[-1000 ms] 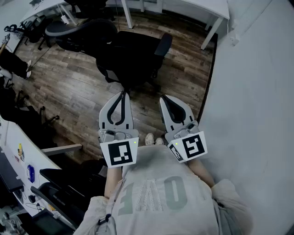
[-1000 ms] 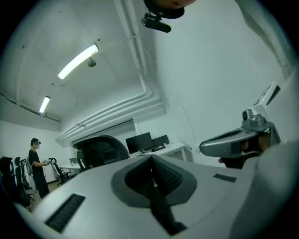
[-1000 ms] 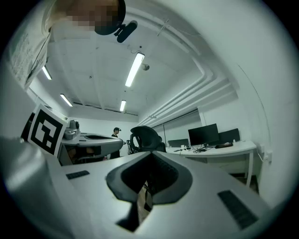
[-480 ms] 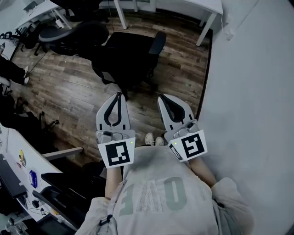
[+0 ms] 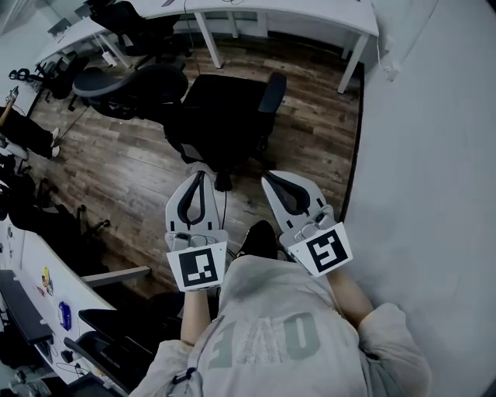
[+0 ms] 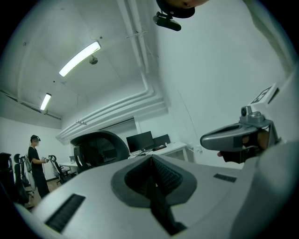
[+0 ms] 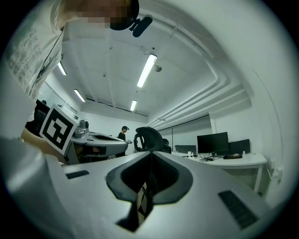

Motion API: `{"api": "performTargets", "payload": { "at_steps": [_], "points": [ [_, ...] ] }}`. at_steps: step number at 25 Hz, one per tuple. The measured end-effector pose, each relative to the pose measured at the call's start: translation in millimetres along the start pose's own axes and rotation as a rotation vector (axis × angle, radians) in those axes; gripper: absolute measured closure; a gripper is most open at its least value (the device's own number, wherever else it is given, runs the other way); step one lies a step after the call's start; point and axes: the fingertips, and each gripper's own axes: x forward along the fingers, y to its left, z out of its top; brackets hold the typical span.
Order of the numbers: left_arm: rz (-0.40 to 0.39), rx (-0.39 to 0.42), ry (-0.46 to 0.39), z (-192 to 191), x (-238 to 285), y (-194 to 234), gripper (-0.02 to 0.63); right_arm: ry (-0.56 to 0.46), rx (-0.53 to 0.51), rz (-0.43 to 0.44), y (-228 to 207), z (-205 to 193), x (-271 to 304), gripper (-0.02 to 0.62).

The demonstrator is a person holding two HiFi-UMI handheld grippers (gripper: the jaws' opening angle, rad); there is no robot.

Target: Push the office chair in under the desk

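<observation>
The black office chair [image 5: 231, 108] stands on the wood floor in front of the white desk [image 5: 310, 14], its seat outside the desk's edge. My left gripper [image 5: 204, 173] and right gripper [image 5: 266, 177] are held side by side just short of the chair's base, both shut on nothing. Past the shut left gripper [image 6: 150, 158] the chair's curved back [image 6: 99, 148] rises before the desk [image 6: 174, 148], and the right gripper's body [image 6: 239, 136] shows at the right. Over the shut right gripper [image 7: 150, 154] the chair's back [image 7: 148, 138] and the desk [image 7: 236, 161] are visible.
A white wall [image 5: 434, 155] runs close along the right. A second dark chair [image 5: 128, 81] stands left of the task chair, with more desks and chairs at the left edge. Monitors [image 6: 141, 140] sit on the desk. A person [image 6: 35, 161] stands far off.
The head view now takes in more of the desk beyond the chair. A dark foot shows between the grippers where pale shoes were. Both grippers stay shut, side by side.
</observation>
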Motion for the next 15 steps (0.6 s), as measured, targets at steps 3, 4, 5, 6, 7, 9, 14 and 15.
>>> {"api": "performTargets", "payload": {
  "at_steps": [3,4,5,6,7,9,14,15],
  "points": [
    [0.026,-0.026,-0.009,-1,12,22,0.589,-0.028,-0.004,0.015,-5,6,23,0.574],
    [0.035,-0.033,-0.016,0,19,30,0.589,-0.027,-0.009,0.018,-11,6,33,0.574],
    [0.043,-0.038,-0.023,1,28,38,0.589,-0.026,-0.014,0.018,-18,6,43,0.574],
    [0.050,-0.042,-0.029,1,37,47,0.589,-0.028,-0.019,0.016,-25,7,55,0.574],
    [0.057,-0.045,-0.035,1,46,57,0.589,-0.032,-0.023,0.015,-30,9,68,0.574],
    [0.066,-0.049,-0.045,0,62,80,0.589,-0.039,-0.045,0.024,-37,11,94,0.574],
    [0.058,-0.046,-0.060,3,105,121,0.589,-0.033,-0.071,0.052,-52,9,159,0.572],
    [0.055,-0.050,-0.066,6,112,128,0.589,-0.030,-0.067,0.052,-54,8,171,0.574]
  ]
}}
